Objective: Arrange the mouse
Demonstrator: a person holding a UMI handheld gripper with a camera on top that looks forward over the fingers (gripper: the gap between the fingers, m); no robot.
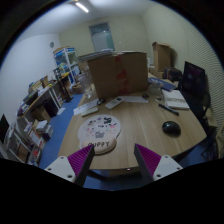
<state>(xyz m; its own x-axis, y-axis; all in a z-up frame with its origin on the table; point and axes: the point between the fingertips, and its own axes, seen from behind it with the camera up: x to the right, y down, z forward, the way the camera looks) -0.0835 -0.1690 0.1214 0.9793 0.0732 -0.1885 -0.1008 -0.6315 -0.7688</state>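
A dark computer mouse (171,128) lies on the wooden table (140,118), to the right and well beyond my fingers. A round white mouse mat (99,130) with a printed pattern and lettering rests on the table just ahead of my left finger. My gripper (113,160) hovers above the table's near edge, open, with its purple pads (82,160) spread wide and nothing between them.
A large cardboard box (118,72) stands at the table's far side. Papers and a pen (170,100) lie right of it, next to a dark monitor (193,82). Cluttered shelves and desks (40,105) line the room at left.
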